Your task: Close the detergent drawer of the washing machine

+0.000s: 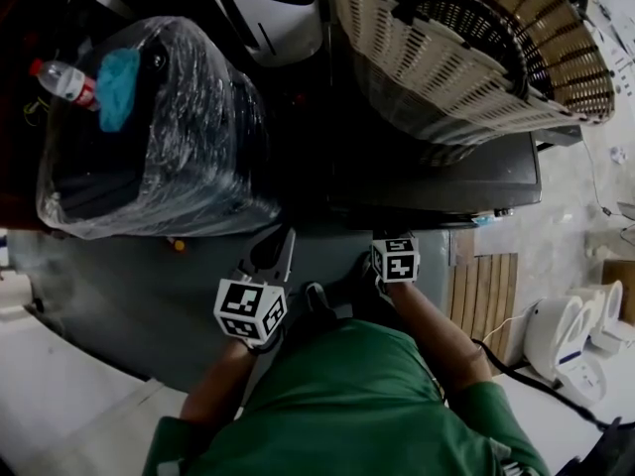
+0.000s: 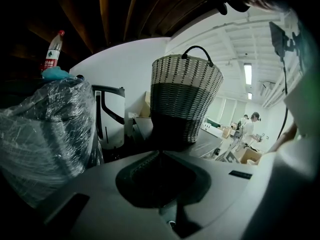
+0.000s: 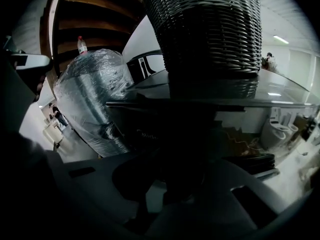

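The washing machine [image 1: 437,181] is a dark box at the upper right of the head view; its front [image 3: 150,134] fills the right gripper view in deep shadow, and I cannot make out the detergent drawer. My right gripper [image 1: 392,236] is up against the machine's front edge, its jaws lost in the dark [image 3: 175,179]. My left gripper [image 1: 276,249] hangs over the grey floor to the left of the machine, touching nothing. Its jaws [image 2: 160,153] meet at a point, with nothing between them.
A wicker basket [image 1: 466,48] stands on the machine's top. To the left is a plastic-wrapped bundle [image 1: 159,137] with a water bottle [image 1: 62,79] and a blue cloth [image 1: 119,87] on it. A white appliance [image 1: 268,8] stands behind. Wooden slats [image 1: 486,296] and white devices [image 1: 575,335] lie at the right.
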`<state>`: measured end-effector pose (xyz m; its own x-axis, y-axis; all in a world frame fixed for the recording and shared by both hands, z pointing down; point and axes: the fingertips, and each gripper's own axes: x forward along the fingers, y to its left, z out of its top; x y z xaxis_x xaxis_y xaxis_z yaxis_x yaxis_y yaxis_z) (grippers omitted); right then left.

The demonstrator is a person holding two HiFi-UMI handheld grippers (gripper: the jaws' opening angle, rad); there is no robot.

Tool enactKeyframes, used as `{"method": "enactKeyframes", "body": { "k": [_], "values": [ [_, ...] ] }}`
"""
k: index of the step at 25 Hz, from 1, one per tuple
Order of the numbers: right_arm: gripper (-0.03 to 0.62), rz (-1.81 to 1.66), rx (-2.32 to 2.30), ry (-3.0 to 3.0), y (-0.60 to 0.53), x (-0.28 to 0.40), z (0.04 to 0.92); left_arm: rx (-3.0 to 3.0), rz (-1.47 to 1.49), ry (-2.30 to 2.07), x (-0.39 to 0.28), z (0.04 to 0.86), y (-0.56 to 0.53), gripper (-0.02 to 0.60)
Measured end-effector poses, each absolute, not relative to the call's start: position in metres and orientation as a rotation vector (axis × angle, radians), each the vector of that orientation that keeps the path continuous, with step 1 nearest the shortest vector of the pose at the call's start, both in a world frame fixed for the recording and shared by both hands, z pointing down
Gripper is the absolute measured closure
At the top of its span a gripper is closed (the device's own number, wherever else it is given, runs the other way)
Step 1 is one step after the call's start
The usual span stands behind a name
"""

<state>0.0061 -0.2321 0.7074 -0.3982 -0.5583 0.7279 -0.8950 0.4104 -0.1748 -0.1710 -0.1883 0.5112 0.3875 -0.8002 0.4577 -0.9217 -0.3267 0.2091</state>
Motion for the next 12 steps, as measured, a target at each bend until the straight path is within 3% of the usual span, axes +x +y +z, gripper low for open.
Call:
{"method": "enactKeyframes", "body": {
  "k": [12],
  "values": [
    [0.579, 0.834, 1.143, -2.118, -0.235, 0.003, 0.703, 2.247, 0.365, -1.452, -0.156, 0.510, -0.213, 0.549]
  ]
}}
